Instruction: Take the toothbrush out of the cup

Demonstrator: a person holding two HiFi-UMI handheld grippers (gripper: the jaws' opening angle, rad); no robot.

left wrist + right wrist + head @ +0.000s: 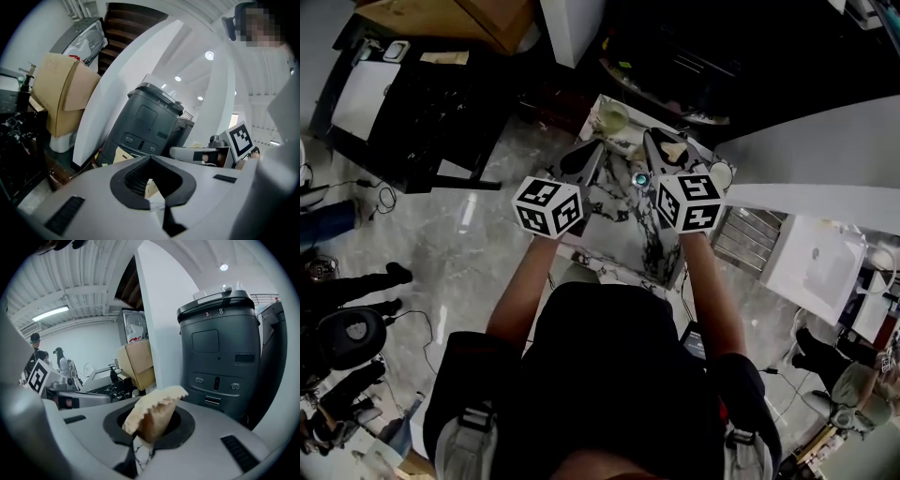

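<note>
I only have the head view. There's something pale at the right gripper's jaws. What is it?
Observer: The right gripper view shows the right gripper shut on a tan piece with a scalloped edge. It is not a toothbrush.
Operator: And the left jaws?
Observer: The left gripper is shut, with nothing between its jaws.
Operator: What is ahead of them?
Observer: A dark grey machine stands upright ahead of both grippers, beside a white wall panel.
</note>
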